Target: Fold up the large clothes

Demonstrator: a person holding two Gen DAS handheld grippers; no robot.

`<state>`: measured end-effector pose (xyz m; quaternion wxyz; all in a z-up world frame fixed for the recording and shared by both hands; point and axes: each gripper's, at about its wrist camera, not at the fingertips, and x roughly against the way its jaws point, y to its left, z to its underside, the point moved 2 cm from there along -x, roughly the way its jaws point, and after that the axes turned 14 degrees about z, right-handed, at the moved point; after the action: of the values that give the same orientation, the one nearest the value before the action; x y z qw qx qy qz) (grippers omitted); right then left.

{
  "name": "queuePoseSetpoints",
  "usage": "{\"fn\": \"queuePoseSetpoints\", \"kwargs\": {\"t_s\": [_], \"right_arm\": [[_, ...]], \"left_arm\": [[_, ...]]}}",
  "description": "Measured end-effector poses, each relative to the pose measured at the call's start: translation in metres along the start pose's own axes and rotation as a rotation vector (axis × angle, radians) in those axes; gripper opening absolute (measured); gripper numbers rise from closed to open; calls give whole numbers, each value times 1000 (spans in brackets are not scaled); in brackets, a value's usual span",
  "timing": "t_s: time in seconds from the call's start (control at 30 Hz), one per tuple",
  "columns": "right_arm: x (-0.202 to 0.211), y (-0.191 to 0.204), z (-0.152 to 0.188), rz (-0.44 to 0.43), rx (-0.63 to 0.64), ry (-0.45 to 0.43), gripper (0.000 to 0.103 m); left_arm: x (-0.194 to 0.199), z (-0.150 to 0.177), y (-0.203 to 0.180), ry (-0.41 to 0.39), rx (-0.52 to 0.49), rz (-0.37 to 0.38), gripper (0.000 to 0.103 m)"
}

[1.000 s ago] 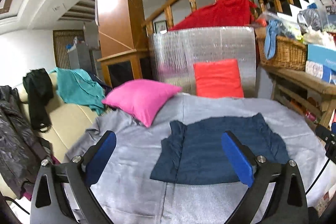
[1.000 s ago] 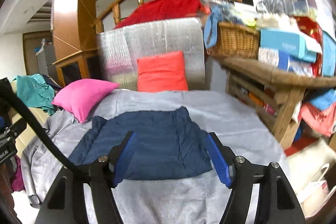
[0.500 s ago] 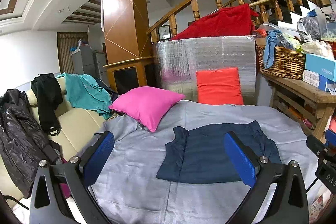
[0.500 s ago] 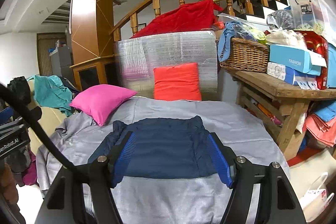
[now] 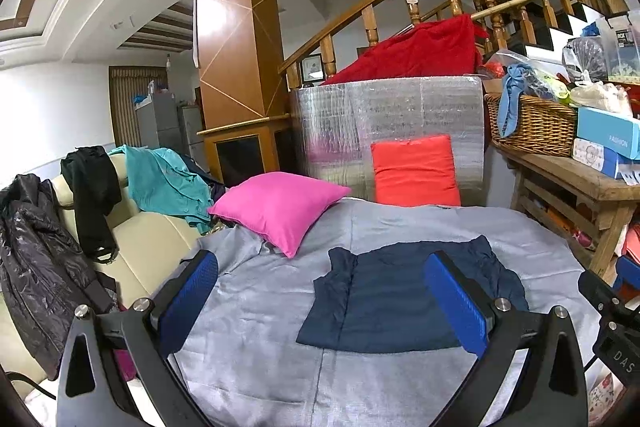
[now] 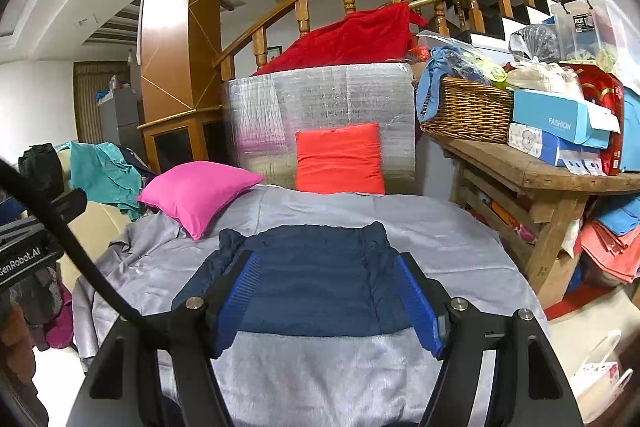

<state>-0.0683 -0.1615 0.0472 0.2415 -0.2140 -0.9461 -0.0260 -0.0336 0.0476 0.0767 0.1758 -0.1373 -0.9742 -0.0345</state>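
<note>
Here the folded navy garment (image 6: 316, 279) lies beyond both empty, wide-open tools, left tool (image 5: 332, 299) and right tool (image 6: 326, 301).

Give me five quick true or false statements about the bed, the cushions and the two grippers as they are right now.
1. The navy garment lies folded on the grey bedspread. True.
2. The left gripper clamps the garment. False: its fingers are spread wide with nothing between them.
3. The pink cushion lies on top of the garment. False: it sits apart, beyond it.
4. The orange cushion leans upright against the silver-wrapped panel. True.
5. The right gripper is open. True.
</note>
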Motion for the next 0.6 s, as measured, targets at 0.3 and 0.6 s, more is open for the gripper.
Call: {"fn": "queuePoseSetpoints", "kwargs": {"t_s": [0.3,0.6], "right_arm": [[5,-7,-2,1,-4,-12,73],[9,-12,-8,0,-8,-25,73]], "left_arm": [[7,-3,-1,-9,0,-5,103],[14,-6,-2,-22,-1,0,103]]}}
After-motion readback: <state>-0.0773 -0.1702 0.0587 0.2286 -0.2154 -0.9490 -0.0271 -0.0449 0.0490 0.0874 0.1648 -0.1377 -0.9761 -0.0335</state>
